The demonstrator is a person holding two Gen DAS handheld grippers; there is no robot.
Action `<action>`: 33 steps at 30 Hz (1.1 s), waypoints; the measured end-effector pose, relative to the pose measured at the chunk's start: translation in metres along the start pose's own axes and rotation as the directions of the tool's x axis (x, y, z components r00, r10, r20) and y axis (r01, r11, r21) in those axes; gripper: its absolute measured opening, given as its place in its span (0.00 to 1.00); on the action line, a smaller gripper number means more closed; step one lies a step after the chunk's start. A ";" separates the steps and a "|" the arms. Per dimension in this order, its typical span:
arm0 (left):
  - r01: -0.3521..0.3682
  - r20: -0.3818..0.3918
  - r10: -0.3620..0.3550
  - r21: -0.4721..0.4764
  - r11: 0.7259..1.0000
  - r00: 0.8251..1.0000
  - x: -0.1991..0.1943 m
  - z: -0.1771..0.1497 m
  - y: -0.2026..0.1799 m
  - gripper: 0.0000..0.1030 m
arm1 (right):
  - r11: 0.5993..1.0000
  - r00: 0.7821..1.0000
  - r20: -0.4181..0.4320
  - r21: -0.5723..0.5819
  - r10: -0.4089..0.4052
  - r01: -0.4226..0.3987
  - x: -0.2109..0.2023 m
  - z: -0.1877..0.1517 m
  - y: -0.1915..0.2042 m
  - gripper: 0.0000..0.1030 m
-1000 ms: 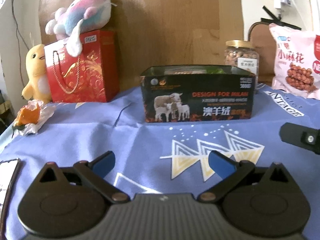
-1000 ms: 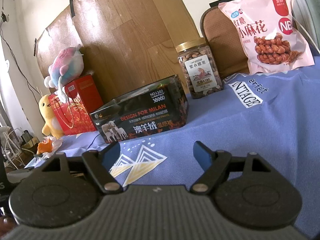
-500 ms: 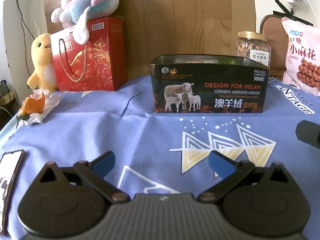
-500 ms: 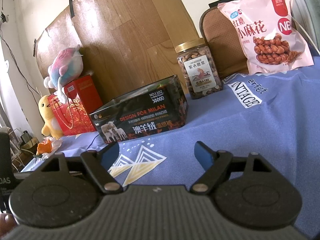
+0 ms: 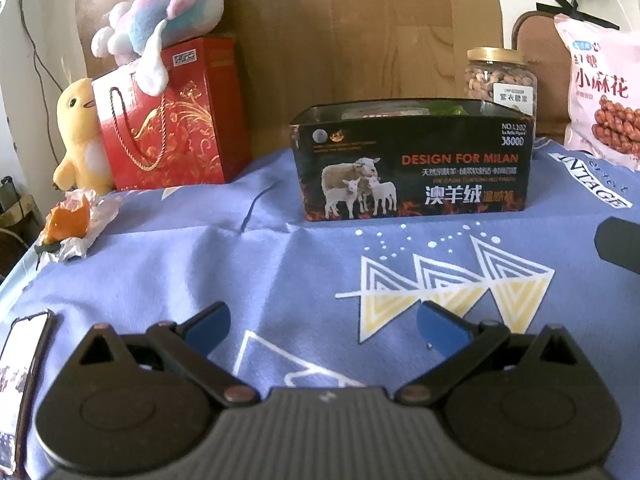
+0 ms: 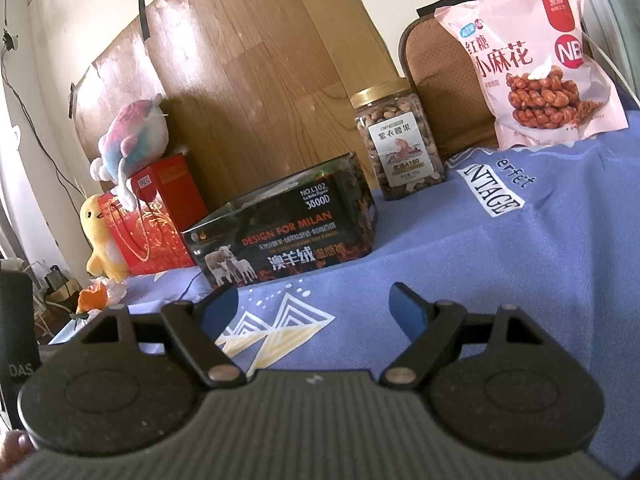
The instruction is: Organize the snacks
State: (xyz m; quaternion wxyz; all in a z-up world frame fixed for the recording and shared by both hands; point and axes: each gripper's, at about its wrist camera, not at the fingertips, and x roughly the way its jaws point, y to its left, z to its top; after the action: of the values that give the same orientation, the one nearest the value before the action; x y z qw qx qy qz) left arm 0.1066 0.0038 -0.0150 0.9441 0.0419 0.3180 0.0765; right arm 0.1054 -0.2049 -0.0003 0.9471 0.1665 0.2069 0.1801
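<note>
A black open-top box (image 5: 412,168) printed "DESIGN FOR MILAN" stands on the blue cloth; it also shows in the right wrist view (image 6: 280,236). Something green and pale sits inside it, mostly hidden. A clear nut jar (image 5: 500,80) with a gold lid stands behind its right end, and shows in the right wrist view (image 6: 398,140). A pink snack bag (image 5: 604,100) leans at the far right, also in the right wrist view (image 6: 536,56). My left gripper (image 5: 322,326) is open and empty, well short of the box. My right gripper (image 6: 316,308) is open and empty above the cloth.
A red gift bag (image 5: 168,120) with a plush whale (image 5: 160,12) on top and a yellow plush chick (image 5: 80,136) stand at back left. An orange scrap on wrapper (image 5: 72,224) lies left. A phone (image 5: 20,380) lies at the near left edge. A brown chair back (image 6: 444,92) stands behind.
My left gripper has pulled back and tilted, so the box looks farther and the phone has come into view. My right gripper has barely moved. Both stay open.
</note>
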 end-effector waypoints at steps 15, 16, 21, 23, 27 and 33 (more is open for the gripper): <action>-0.010 0.002 0.010 0.017 1.000 1.000 0.000 0.000 -0.002 1.00 | 1.000 1.000 0.005 0.004 0.001 -0.001 -0.001 0.000 0.000 0.82; -0.011 0.003 0.011 0.017 1.000 1.000 0.000 0.000 -0.002 1.00 | 1.000 1.000 0.005 0.004 0.001 -0.001 -0.001 0.000 0.000 0.82; -0.016 0.006 0.016 0.017 1.000 1.000 0.000 0.000 -0.002 1.00 | 1.000 1.000 0.005 0.004 0.002 -0.002 -0.001 0.000 0.000 0.82; -0.016 0.007 0.016 0.018 1.000 1.000 0.000 0.000 -0.002 1.00 | 1.000 1.000 0.005 0.004 0.002 -0.002 -0.001 0.000 0.000 0.82; -0.017 0.007 0.017 0.018 1.000 1.000 0.000 0.000 -0.002 1.00 | 1.000 1.000 0.005 0.004 0.002 -0.002 -0.001 0.000 0.000 0.82; -0.017 0.007 0.017 0.019 1.000 1.000 0.000 0.000 -0.002 1.00 | 1.000 1.000 0.005 0.004 0.002 -0.002 -0.001 0.000 0.000 0.82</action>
State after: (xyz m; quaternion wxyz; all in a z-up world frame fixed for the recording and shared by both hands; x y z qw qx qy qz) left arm 0.1064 0.0016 -0.0151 0.9440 0.0538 0.3151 0.0812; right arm 0.1046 -0.2051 -0.0003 0.9471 0.1693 0.2047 0.1803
